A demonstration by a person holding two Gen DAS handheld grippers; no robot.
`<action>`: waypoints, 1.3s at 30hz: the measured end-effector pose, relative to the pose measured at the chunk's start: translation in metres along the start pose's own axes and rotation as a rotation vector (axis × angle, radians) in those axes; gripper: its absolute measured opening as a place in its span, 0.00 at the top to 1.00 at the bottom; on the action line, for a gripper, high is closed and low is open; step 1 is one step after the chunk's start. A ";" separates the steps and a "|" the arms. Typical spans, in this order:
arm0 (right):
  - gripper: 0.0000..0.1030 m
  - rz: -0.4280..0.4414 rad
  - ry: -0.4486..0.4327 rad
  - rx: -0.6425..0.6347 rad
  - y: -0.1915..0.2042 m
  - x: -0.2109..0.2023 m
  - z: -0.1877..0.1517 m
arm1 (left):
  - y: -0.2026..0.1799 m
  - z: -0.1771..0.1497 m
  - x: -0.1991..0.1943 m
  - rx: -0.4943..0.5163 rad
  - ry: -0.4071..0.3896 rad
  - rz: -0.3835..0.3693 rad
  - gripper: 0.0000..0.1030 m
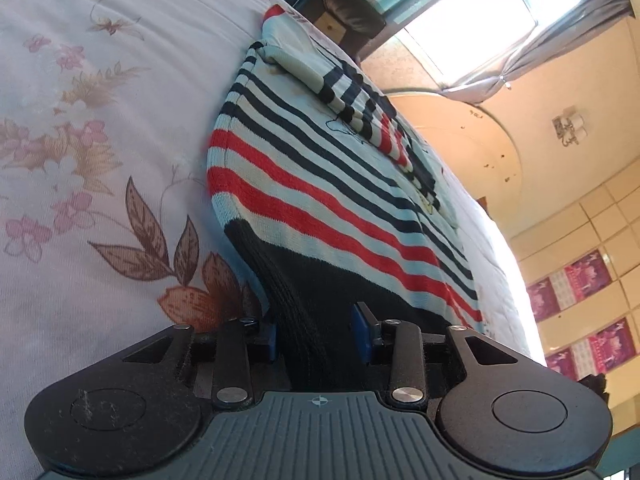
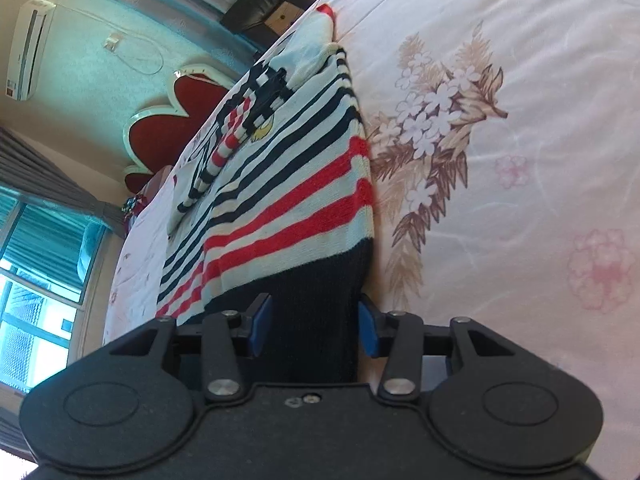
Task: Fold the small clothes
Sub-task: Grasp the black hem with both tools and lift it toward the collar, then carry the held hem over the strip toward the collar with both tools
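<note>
A small knitted sweater [image 1: 320, 184] with navy, red and white stripes and a dark navy ribbed hem is spread flat on a pale bedsheet printed with pink and brown flowers [image 1: 80, 160], stretching away ahead of both tongs. The hem band is the part nearest to each of them.

The left gripper [image 1: 320, 336] is set to a narrow gap, with a bunched ridge of the dark hem rising between its blue pads [image 1: 362, 334]; whether the pads already press the knit cannot be told. The right gripper [image 2: 314, 330] stands at a similar middling width, straddling the hem's corner, the cloth filling the space between its pads [image 2: 368, 330], which appear to lie against it on both sides.

Both tools are angled downward at opposite ends of the hem, apparently so that the bottom edge can be lifted evenly and carried toward the collar [image 1: 296, 60] at the far end, where a sleeve is already laid across the body.
</note>
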State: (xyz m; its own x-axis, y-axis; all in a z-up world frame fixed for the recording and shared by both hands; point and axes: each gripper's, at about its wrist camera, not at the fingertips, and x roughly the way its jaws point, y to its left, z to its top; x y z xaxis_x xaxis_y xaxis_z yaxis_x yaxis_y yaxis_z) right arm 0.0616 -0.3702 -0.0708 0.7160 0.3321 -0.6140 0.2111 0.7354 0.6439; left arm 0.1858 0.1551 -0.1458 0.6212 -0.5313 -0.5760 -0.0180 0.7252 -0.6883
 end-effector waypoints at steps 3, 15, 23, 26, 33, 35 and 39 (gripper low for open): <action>0.66 0.027 0.023 0.014 -0.003 0.004 -0.004 | 0.006 0.004 0.003 -0.015 0.003 -0.026 0.65; 0.94 0.073 -0.102 -0.119 0.031 -0.030 0.017 | -0.012 0.006 -0.041 0.035 -0.223 -0.061 0.96; 0.94 -0.044 0.001 -0.058 -0.006 0.008 0.003 | 0.012 -0.007 -0.006 -0.043 -0.123 0.064 0.96; 0.94 -0.018 -0.025 -0.033 -0.007 0.005 0.002 | 0.012 -0.007 -0.005 -0.047 -0.127 0.065 0.96; 0.94 0.001 -0.057 -0.058 0.001 -0.004 0.014 | -0.013 -0.006 -0.016 0.051 -0.190 0.120 0.96; 0.94 0.005 -0.072 -0.100 0.011 -0.007 0.021 | -0.026 -0.003 -0.024 0.097 -0.220 0.123 0.96; 0.94 0.018 -0.104 -0.198 0.037 -0.017 0.035 | -0.046 0.009 -0.038 0.144 -0.269 0.107 0.96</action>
State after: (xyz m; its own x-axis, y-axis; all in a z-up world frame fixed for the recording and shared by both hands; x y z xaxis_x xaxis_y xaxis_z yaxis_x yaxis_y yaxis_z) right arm 0.0806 -0.3692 -0.0205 0.7852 0.2912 -0.5465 0.0705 0.8347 0.5461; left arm 0.1703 0.1461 -0.0882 0.8071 -0.3280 -0.4910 0.0048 0.8352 -0.5499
